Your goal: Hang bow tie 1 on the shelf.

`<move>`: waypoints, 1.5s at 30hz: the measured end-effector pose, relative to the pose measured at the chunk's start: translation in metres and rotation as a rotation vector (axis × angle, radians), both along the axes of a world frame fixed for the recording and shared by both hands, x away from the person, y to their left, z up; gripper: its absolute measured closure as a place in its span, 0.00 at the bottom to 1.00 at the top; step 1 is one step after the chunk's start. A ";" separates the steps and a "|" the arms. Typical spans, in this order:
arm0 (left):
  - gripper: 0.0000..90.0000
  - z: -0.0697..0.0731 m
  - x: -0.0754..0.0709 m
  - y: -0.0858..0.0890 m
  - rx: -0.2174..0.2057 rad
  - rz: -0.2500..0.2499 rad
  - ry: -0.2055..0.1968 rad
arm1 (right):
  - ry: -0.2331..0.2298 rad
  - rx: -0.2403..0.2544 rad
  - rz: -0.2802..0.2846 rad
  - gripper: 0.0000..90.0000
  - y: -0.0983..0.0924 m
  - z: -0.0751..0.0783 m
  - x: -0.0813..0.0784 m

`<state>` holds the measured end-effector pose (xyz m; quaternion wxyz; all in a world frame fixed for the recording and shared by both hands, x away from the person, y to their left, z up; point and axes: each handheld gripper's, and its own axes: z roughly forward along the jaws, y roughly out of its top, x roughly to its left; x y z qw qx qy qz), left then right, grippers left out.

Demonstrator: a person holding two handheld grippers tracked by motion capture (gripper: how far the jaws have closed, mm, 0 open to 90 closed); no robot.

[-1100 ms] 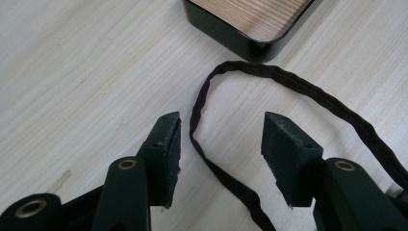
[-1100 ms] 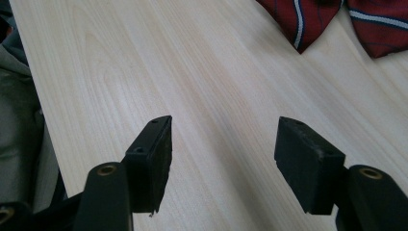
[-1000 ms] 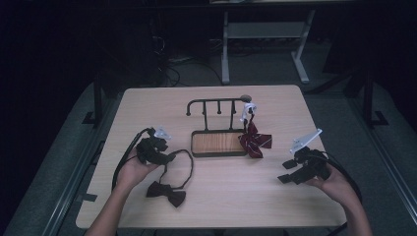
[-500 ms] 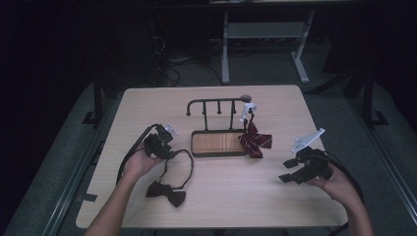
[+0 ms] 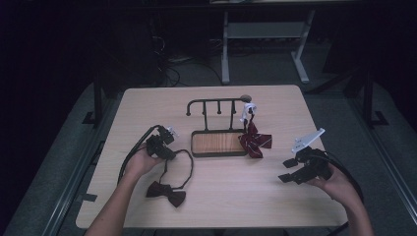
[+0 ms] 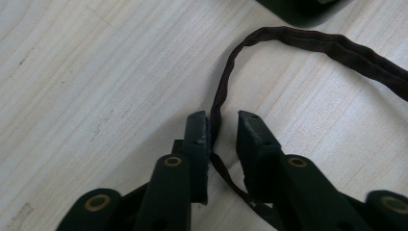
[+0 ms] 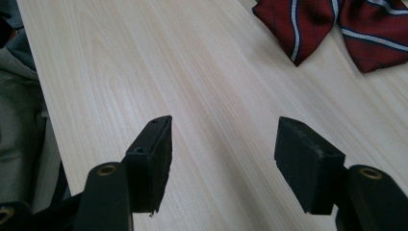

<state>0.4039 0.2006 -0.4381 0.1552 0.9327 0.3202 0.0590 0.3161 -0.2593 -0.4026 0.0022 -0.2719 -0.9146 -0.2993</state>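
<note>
The dark bow tie [image 5: 166,193] lies on the table [image 5: 147,105] toward my near left, and its thin neck strap [image 6: 222,91] loops away from the bow up toward the rack's wooden base. In the left gripper view the strap runs right between the jaws of my left gripper [image 6: 223,127]: it lies against the inner face of the left-hand jaw, while a narrow gap remains to the other jaw, so the pads are not yet pinching it. Those jaws have just been closing, with the strap between them. From above, my left hand [image 5: 140,161] comes in from the bottom edge with the forearm angled up and inward, holding the gripper low over the tabletop, just beside the left end of the rack [image 5: 219,129]. A striped red bow tie [image 5: 254,141] hangs at the rack's right end, its lower part resting on the table. Farther right, my right gripper [image 5: 290,170] sits near the table's right edge with its jaws wide apart and nothing between them but bare wood; it points left toward the middle, well apart from both ties, with my right hand [image 5: 339,183] behind it.
</note>
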 end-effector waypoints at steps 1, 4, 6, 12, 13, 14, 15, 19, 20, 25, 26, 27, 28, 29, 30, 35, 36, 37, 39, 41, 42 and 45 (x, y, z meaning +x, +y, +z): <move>0.87 0.000 0.000 0.000 -0.001 -0.001 0.002 | 0.000 0.001 0.000 0.42 0.000 0.000 0.000; 0.96 0.000 -0.001 0.000 0.009 -0.013 0.006 | -0.001 0.004 0.003 0.42 0.000 0.000 0.000; 0.99 0.001 -0.002 0.001 0.014 -0.016 0.008 | -0.002 0.006 0.004 0.42 0.000 0.001 0.000; 1.00 0.006 -0.004 0.003 -0.008 -0.020 0.008 | 0.001 0.013 0.000 0.42 -0.001 0.001 0.000; 1.00 0.007 -0.004 0.003 -0.003 -0.025 0.008 | 0.002 0.013 0.000 0.42 -0.001 0.001 0.000; 1.00 0.008 -0.005 0.003 0.000 -0.031 0.005 | 0.002 0.013 0.001 0.42 0.000 0.000 0.000; 1.00 0.010 -0.006 0.002 -0.002 -0.038 0.002 | 0.000 0.012 0.003 0.42 0.000 0.000 0.000; 1.00 0.017 -0.008 0.001 -0.016 -0.056 -0.008 | 0.002 0.013 0.002 0.42 0.000 0.000 0.000; 1.00 0.020 -0.009 0.001 -0.018 -0.061 -0.012 | 0.004 0.014 -0.001 0.42 0.000 0.001 0.001; 1.00 0.030 -0.015 -0.001 -0.040 -0.085 -0.019 | 0.004 0.025 -0.023 0.42 -0.006 0.002 0.001; 1.00 0.030 -0.016 -0.001 -0.040 -0.086 -0.021 | -0.001 0.023 -0.026 0.42 -0.008 0.002 0.001; 1.00 0.031 -0.017 0.000 -0.039 -0.091 -0.019 | -0.001 0.024 -0.030 0.42 -0.009 0.003 0.001; 1.00 0.031 -0.019 0.000 -0.048 -0.090 -0.018 | 0.000 0.027 -0.032 0.42 -0.010 0.003 0.001; 1.00 0.032 -0.020 0.000 -0.046 -0.094 -0.021 | -0.005 0.025 -0.035 0.42 -0.012 0.003 0.001; 1.00 0.033 -0.021 0.000 -0.048 -0.093 -0.023 | -0.003 0.026 -0.037 0.42 -0.012 0.003 0.001; 1.00 0.042 -0.023 0.003 -0.074 -0.094 -0.031 | 0.001 0.034 -0.037 0.42 -0.012 0.003 0.002; 1.00 0.043 -0.024 0.003 -0.071 -0.099 -0.032 | 0.002 0.038 -0.039 0.42 -0.013 0.003 0.002; 1.00 0.045 -0.024 0.003 -0.068 -0.103 -0.039 | 0.005 0.038 -0.038 0.42 -0.012 0.002 0.003; 1.00 0.047 -0.027 0.002 -0.075 -0.109 -0.044 | 0.006 0.025 -0.032 0.42 -0.011 0.000 0.003; 1.00 0.049 -0.029 0.001 -0.076 -0.119 -0.049 | 0.010 0.020 -0.028 0.41 -0.008 -0.002 0.003; 1.00 0.050 -0.030 0.001 -0.077 -0.123 -0.049 | 0.009 0.022 -0.025 0.41 -0.008 -0.002 0.003; 1.00 0.052 -0.032 0.002 -0.074 -0.131 -0.048 | 0.012 0.020 -0.022 0.41 -0.006 -0.003 0.004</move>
